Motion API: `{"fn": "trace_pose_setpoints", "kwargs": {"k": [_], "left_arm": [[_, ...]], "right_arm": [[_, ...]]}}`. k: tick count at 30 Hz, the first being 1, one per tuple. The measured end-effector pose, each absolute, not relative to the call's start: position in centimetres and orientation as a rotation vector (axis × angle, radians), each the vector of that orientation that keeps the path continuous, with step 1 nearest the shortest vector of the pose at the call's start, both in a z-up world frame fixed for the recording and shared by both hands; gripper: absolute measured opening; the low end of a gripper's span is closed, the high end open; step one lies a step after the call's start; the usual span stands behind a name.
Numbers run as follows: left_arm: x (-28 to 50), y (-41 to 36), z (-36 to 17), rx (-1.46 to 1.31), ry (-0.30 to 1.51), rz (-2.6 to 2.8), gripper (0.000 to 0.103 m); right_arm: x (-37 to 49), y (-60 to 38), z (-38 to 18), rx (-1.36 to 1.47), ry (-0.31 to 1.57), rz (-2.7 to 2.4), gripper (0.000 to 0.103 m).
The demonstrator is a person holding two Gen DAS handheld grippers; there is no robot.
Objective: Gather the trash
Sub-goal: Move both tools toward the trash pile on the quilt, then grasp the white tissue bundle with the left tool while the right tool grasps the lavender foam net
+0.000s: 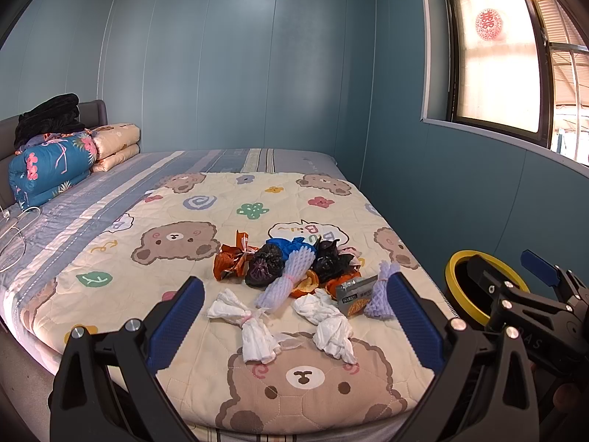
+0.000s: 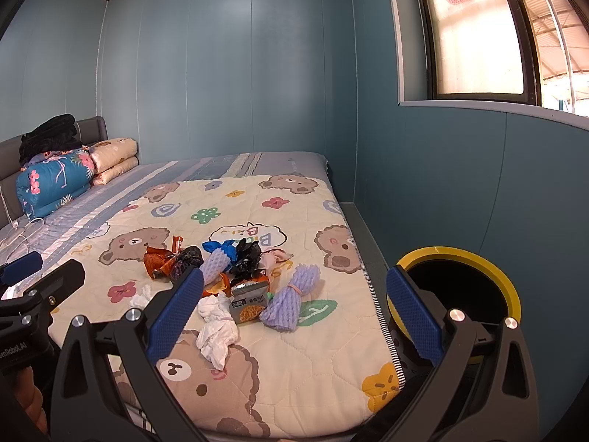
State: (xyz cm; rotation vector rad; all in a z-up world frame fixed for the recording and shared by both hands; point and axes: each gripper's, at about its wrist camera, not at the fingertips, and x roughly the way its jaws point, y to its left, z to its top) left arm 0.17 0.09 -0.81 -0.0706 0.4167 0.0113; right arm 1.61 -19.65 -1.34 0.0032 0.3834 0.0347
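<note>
A pile of trash lies on the bear-print quilt point(image 1: 257, 199): two knotted white tissues point(image 1: 254, 331) point(image 1: 327, 324), purple foam nets point(image 1: 291, 276) point(image 2: 291, 302), a grey snack packet point(image 1: 355, 293) point(image 2: 248, 300), black bags point(image 1: 263, 265), a blue bag point(image 1: 291, 246) and an orange wrapper point(image 1: 232, 258). A black bin with a yellow rim point(image 2: 464, 283) point(image 1: 460, 287) stands on the floor right of the bed. My left gripper point(image 1: 294, 316) is open above the near tissues. My right gripper point(image 2: 294, 309) is open and empty over the bed's near right edge.
Folded quilts and dark clothes point(image 1: 55, 147) are stacked at the headboard, far left. A white cable point(image 1: 14, 228) lies on the striped sheet. A blue wall and a window point(image 1: 497, 66) stand to the right of the bed.
</note>
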Motion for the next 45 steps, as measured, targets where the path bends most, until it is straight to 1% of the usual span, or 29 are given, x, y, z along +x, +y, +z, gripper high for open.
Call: {"fn": "trace_pose_setpoints", "kwargs": {"k": [7, 18, 22, 27, 33, 37, 42, 45], "left_arm": [[0.2, 0.1, -0.9, -0.070, 0.419, 0.012, 0.096], [0.3, 0.4, -2.8, -0.050, 0.446, 0.039, 0.096], [2.1, 0.9, -2.6, -0.041, 0.487, 0.044, 0.096], [3.7, 2.1, -3.4, -0.028, 0.527, 0.071, 0.096], [6.8, 4.2, -5.7, -0.037, 0.638, 0.096, 0.096], [8.8, 5.7, -6.9, -0.037, 0.689, 0.119, 0.096], [10.8, 7.7, -8.5, -0.085, 0.760, 0.028, 0.096], [11.8, 8.5, -9.6, -0.061, 0.782, 0.046, 0.096]], "right_arm": [[1.8, -19.7, -1.3, 0.003, 0.387, 0.037, 0.095], [3.0, -20.1, -2.4, 0.007, 0.409, 0.015, 0.095], [4.4, -20.8, -2.7, 0.003, 0.428, -0.013, 0.095], [7.4, -21.6, -3.5, -0.011, 0.482, -0.001, 0.095], [11.1, -21.1, -5.1, -0.019, 0.584, 0.064, 0.095], [13.5, -21.0, -5.7, -0.015, 0.616, 0.070, 0.095], [17.0, -21.2, -6.9, -0.026, 0.682, 0.044, 0.095], [19.0, -21.4, -7.8, -0.012, 0.743, 0.054, 0.095]]}}
